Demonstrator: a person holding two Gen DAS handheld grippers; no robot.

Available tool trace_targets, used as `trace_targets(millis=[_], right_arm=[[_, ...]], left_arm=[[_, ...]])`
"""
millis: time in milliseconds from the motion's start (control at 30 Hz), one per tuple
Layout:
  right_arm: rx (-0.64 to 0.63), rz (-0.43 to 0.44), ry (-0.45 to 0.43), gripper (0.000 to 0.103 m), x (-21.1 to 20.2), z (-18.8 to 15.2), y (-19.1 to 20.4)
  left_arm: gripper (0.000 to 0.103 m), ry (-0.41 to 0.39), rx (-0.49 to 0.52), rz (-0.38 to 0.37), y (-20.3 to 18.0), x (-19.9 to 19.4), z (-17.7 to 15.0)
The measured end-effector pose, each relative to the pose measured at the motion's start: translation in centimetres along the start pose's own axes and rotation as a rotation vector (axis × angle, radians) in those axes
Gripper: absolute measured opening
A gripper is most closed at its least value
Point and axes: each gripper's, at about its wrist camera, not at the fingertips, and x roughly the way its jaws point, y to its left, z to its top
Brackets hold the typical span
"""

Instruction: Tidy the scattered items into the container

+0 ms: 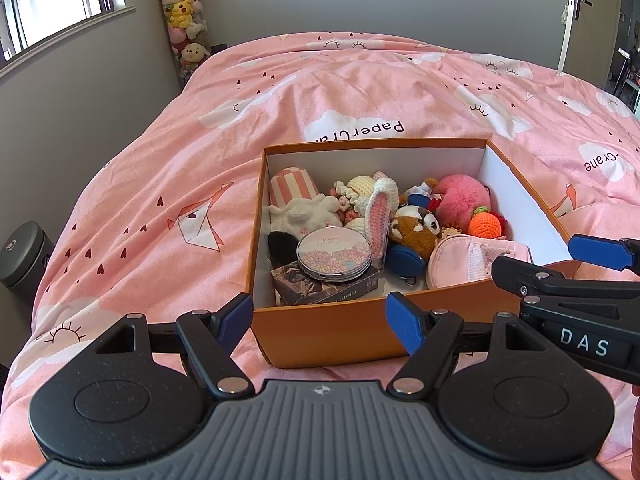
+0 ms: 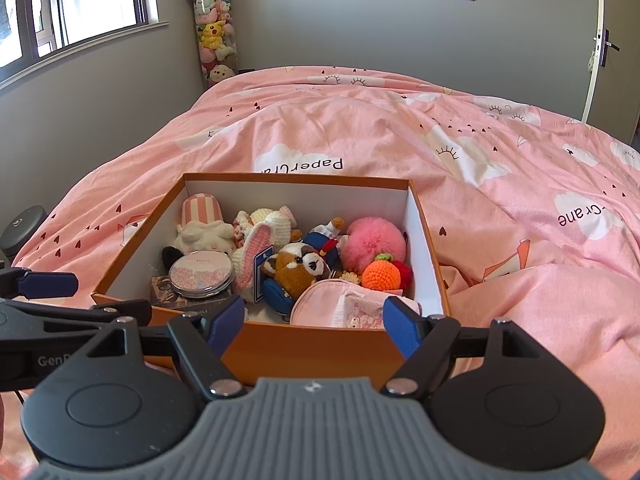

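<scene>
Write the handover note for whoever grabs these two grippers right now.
Left gripper: open, empty, just short of the box's near wall.
Right gripper: open, empty, at the same wall.
Orange box sits on the pink duvet. Inside: round compact, pink pompom, crochet orange, brown plush, pink pouch and other toys.
Done: nothing loose shows on the duvet.
Left: check the bed outside these views.
</scene>
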Motion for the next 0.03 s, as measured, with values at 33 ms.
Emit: trace_targets(millis=[33], right_arm=[[0.001,0.000,0.000,0.078,0.00,0.00,0.01]], left_arm=[[0.086,0.000,0.000,0.001,-0.01,0.00,0.00]])
